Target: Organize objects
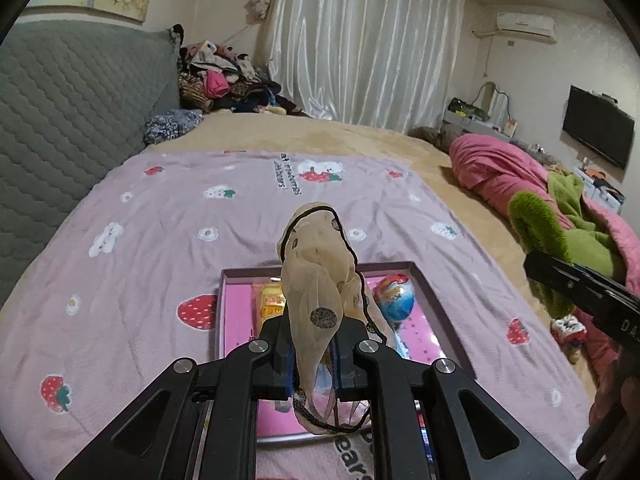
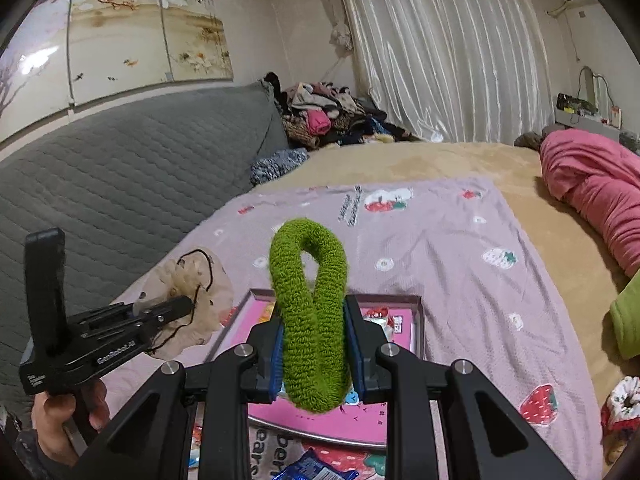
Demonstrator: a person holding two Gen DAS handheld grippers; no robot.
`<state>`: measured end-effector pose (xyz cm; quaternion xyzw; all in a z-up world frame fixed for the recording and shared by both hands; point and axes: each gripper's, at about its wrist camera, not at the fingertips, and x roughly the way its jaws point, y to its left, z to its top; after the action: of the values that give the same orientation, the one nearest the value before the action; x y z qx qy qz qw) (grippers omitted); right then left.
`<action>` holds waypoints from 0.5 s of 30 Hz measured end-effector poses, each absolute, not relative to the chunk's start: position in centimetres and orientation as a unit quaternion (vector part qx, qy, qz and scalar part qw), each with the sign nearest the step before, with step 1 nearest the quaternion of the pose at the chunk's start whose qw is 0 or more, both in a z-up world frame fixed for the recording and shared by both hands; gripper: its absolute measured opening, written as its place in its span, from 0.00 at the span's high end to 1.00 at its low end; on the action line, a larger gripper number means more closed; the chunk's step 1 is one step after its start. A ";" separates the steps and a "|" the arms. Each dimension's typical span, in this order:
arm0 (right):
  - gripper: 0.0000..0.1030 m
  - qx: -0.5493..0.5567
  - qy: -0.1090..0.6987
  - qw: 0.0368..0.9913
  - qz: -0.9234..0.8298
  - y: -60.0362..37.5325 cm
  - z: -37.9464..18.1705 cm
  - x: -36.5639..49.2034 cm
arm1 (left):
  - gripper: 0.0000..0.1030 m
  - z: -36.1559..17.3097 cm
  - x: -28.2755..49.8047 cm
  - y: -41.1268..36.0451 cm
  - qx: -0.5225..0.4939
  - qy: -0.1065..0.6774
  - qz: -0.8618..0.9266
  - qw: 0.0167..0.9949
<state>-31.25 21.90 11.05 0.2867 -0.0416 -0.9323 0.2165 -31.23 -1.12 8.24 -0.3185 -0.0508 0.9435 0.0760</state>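
Note:
My left gripper (image 1: 314, 354) is shut on a beige sheer scrunchie (image 1: 318, 264) with black trim and dark dots, held above a shallow pink-lined box (image 1: 436, 296) on the bed. The box holds a yellow snack packet (image 1: 272, 304) and a blue-and-red egg-shaped toy (image 1: 396, 298). My right gripper (image 2: 314, 350) is shut on a fuzzy green scrunchie (image 2: 310, 316), held above the same box (image 2: 416, 320). The left gripper with the beige scrunchie (image 2: 188, 296) also shows in the right wrist view at the left.
A lilac strawberry-print cloth (image 1: 160, 240) covers the tan bed. A pink quilt (image 1: 500, 172) and green fleece (image 1: 560, 232) lie at the right. A red-and-white scrunchie (image 2: 622, 404) and a blue wrapper (image 2: 312, 470) lie near. A grey headboard (image 1: 60, 120) stands left, with a clothes pile (image 1: 224, 76) behind.

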 end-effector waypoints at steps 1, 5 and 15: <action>0.74 0.291 -0.041 0.218 -0.931 21.7 10.5 -31.7 | 0.88 7.6 -31.6 -1.0 -0.323 -0.049 0.942 0.078; 0.74 0.300 -0.033 0.218 -0.928 20.8 8.7 -32.9 | 0.88 5.6 -32.8 -0.7 -0.332 -0.038 0.939 0.079; 0.74 0.328 -0.023 0.218 -0.919 20.1 4.8 -34.9 | 0.88 2.2 -34.4 -0.6 -0.358 -0.031 0.930 0.076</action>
<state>-34.95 20.06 4.83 0.3278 -0.0231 -0.9190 0.2178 -34.41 -0.56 2.22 -0.3579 -0.0312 0.9301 0.0764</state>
